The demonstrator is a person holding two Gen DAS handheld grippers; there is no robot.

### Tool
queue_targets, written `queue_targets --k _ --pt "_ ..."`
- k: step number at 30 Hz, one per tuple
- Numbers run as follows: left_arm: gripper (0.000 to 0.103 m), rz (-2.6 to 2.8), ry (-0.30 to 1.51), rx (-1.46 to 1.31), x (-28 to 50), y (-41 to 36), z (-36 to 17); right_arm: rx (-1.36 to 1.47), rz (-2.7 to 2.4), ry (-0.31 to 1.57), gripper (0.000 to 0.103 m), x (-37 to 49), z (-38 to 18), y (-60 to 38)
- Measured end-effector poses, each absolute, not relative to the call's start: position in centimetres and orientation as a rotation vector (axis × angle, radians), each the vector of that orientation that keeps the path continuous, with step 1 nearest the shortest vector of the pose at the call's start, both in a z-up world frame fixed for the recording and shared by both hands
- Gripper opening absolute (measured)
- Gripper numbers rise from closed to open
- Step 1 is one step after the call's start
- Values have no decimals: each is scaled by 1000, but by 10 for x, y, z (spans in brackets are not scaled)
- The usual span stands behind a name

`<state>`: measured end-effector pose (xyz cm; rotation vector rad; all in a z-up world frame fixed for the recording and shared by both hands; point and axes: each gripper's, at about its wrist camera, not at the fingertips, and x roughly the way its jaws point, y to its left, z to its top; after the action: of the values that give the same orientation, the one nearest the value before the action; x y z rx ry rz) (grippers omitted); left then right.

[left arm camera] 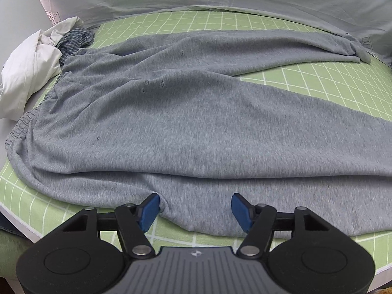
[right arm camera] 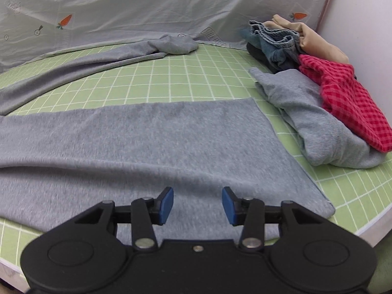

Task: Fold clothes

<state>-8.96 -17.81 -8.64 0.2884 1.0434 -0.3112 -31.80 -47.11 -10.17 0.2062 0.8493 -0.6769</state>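
On the green grid mat [left arm camera: 306, 78], one pair of grey sweatpants [left arm camera: 196, 127] lies spread flat. Both grippers, left gripper [left arm camera: 196, 212] and right gripper [right arm camera: 198, 205], hover released over its near edge. Sheet print's unreadable; two carrots [right arm camera: 65, 21] though.

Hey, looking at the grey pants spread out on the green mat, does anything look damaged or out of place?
Yes. The grey pants have several small dark holes in the upper part: a cluster of three near, one higher up and one lower left. The far leg ends bunched up, not flat. Unfolded clothes sit heaped at the mat's edge.
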Motion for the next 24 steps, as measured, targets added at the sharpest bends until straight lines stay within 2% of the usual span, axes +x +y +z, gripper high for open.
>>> queue_targets --k 4,6,7,9,10,19,24 --pt "65 -335 1036 309 -97 -185 -94 212 -648 869 46 -315 -108 -464" --pt "54 -343 1024 292 -101 -183 -95 228 -644 869 46 -318 -109 -465" --pt "44 -342 1019 288 -104 -181 -95 244 -643 868 46 -320 -109 -466" --pt "12 -341 1009 278 -109 -178 -94 278 -640 863 46 -325 -110 -467" --pt "2 -348 1015 266 -110 -176 -94 288 -637 863 46 -328 -110 -468" --pt "2 -313 1045 226 -129 -162 -91 289 -640 891 50 -345 -110 -467" --pt "2 -300 1061 217 -142 -152 -89 294 -645 922 59 -354 -109 -472"
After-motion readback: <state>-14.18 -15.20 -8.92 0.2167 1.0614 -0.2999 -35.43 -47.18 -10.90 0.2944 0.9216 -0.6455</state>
